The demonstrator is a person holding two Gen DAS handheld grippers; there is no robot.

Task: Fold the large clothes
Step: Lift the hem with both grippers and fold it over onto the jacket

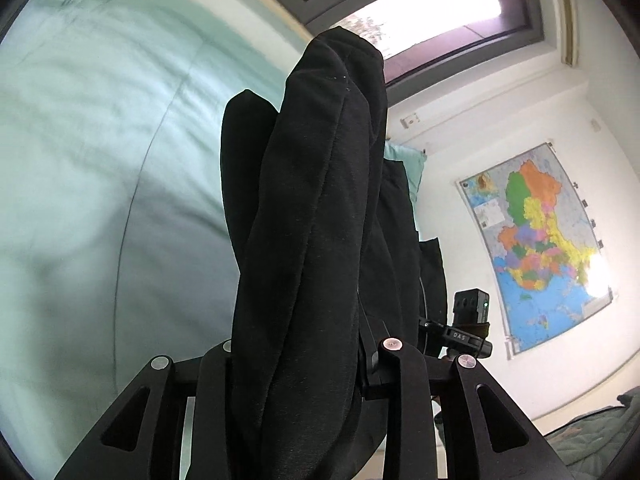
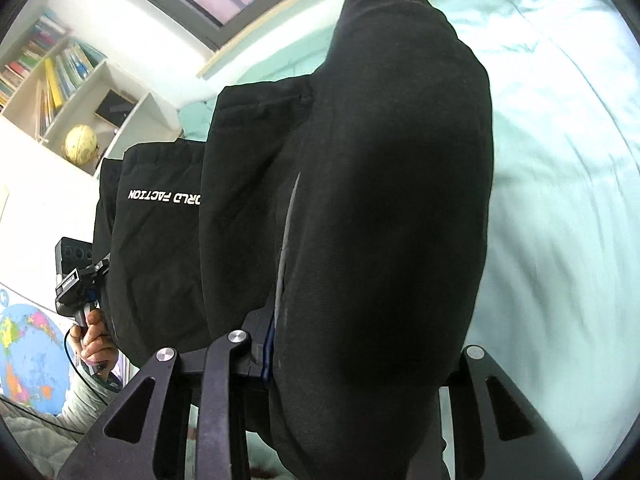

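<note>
A large black garment (image 1: 312,208) with white lettering (image 2: 164,197) hangs stretched between both grippers above a bed with a pale green sheet (image 1: 80,152). My left gripper (image 1: 308,352) is shut on one bunched end of the garment, whose folds cover its fingers. My right gripper (image 2: 352,344) is shut on the other bunched end (image 2: 384,200), which hides its fingertips. The left gripper unit (image 2: 76,276) shows in the right wrist view, held by a hand. The right gripper unit (image 1: 468,320) shows in the left wrist view.
The green sheet (image 2: 560,160) spreads below. A window (image 1: 420,4) runs along the bed's far side. A coloured map (image 1: 536,240) hangs on the white wall. A bookshelf (image 2: 52,68) with a globe (image 2: 81,144) stands by the bed. Grey bedding (image 1: 592,440) lies nearby.
</note>
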